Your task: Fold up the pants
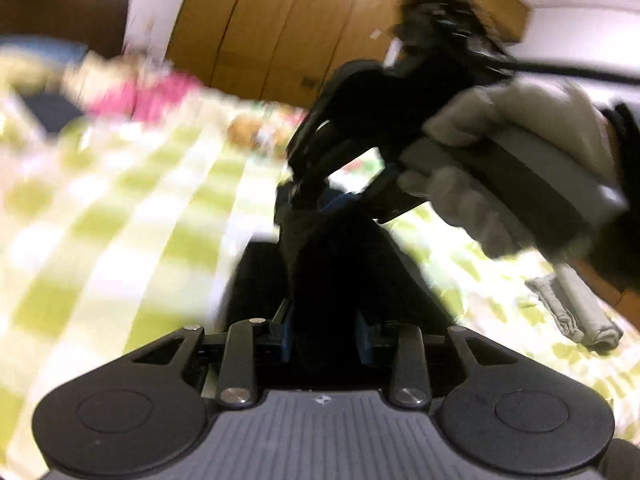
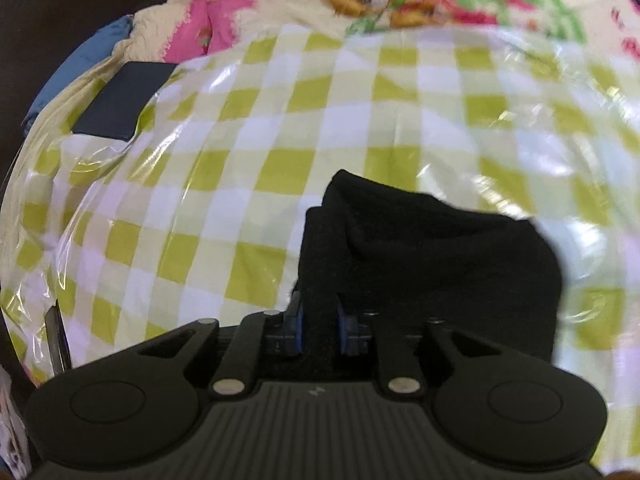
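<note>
The black pants [image 2: 432, 256] hang bunched above a green-and-white checked cover. In the right wrist view my right gripper [image 2: 321, 330] is shut on a fold of the black cloth between its blue pads. In the left wrist view my left gripper [image 1: 325, 334] is shut on another part of the black pants [image 1: 336, 264], which stretch up toward my right gripper [image 1: 308, 184]. That gripper, held by a gloved hand [image 1: 500, 168], also pinches the cloth there. The left wrist view is blurred.
The checked cover [image 2: 248, 128] lies under clear plastic on a bed. A pink and cream quilt [image 2: 224, 8] lies at the far side, with a dark flat rectangle [image 2: 120, 100] at the left. A rolled grey cloth [image 1: 576, 312] lies at the right. Wooden wardrobe doors [image 1: 288, 32] stand behind.
</note>
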